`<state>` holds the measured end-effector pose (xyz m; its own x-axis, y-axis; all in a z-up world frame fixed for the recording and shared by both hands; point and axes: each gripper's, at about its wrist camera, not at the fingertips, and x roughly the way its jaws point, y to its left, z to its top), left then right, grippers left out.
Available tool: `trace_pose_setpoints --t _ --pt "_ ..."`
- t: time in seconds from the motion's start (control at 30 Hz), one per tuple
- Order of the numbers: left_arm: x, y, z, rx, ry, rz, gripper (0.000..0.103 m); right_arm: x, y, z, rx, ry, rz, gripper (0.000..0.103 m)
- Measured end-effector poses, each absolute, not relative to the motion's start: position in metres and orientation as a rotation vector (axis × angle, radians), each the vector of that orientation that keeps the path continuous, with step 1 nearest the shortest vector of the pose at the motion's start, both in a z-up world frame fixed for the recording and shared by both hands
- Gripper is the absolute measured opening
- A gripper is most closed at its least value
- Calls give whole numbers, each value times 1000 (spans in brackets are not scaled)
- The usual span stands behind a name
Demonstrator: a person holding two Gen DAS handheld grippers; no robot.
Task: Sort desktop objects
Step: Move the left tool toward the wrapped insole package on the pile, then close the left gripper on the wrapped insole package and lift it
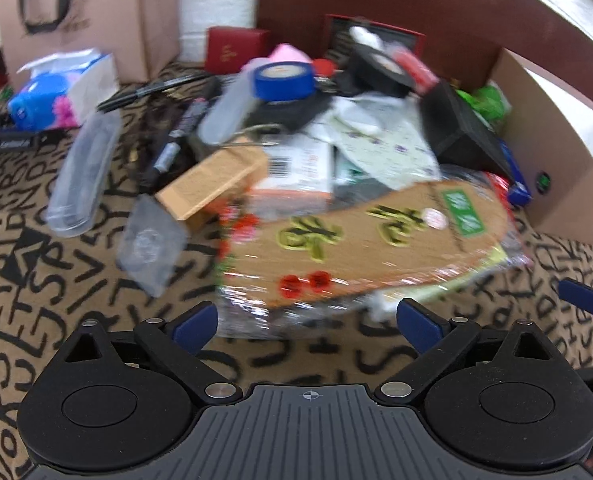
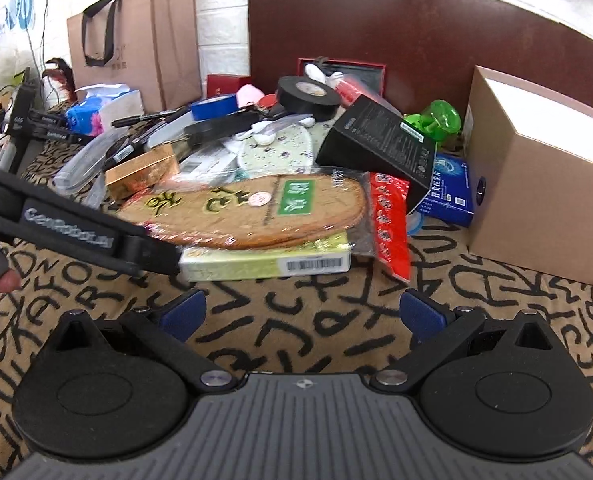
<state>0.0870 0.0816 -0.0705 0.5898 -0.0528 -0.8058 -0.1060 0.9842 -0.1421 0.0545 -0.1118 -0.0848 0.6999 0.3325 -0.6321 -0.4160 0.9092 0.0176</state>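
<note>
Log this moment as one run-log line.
phase: approach | left gripper: open, empty, facing wrapped insoles | right gripper: open, empty, over tablecloth | sorted: nothing visible

The tablecloth [image 2: 296, 332] is tan with black letters. The insoles [image 2: 256, 210] are brown with yellow-green characters, 2 tape rolls are blue [image 1: 284, 78] and black [image 2: 308, 96], and a toy [image 2: 436, 120] is bright green.

Both wrist cams sat low over the tablecloth [image 2: 296, 320], facing the clutter pile; left was closer, and both caught the wrapped insoles [image 1: 376, 240] [image 2: 256, 208].
</note>
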Motion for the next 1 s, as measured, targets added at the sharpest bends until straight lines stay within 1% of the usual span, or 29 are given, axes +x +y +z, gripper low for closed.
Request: trace_pose_setpoints --t 0.13,0.4,0.47,0.53,0.57,0.6,0.63,0.67,0.77,0.83,0.87,0.93,1.0 --pt "96 105 -75 -239 954 44 101 73 -124 -82 -68 662 417 103" --pt "122 113 -87 -255 979 15 102 114 -121 -88 11 668 433 102" --pt "125 113 -88 -266 977 -4 102 116 -117 -89 13 660 453 100" --pt "129 113 -90 -274 981 -31 96 117 -113 -89 10 650 484 93" --pt "130 113 -91 -289 983 -53 89 117 -109 -89 1 650 501 92" --pt "131 114 -91 -303 986 -64 86 117 -107 -89 -4 650 509 85" --pt "131 112 -90 -298 986 -57 86 116 -104 -89 -14 650 510 79" --pt "130 111 -89 -292 985 -54 84 114 -101 -89 -31 641 494 78" --pt "124 109 -86 -276 977 -34 76 108 -102 -84 -55 614 468 68" --pt "120 108 -82 -263 976 -20 71 105 -105 -81 -58 604 456 56" --pt "117 107 -81 -255 976 -14 67 104 -107 -79 -62 604 451 53" --pt "112 106 -78 -249 978 -8 63 101 -111 -75 -56 601 450 43" --pt "104 104 -75 -245 985 -15 58 95 -116 -71 -36 598 451 38"
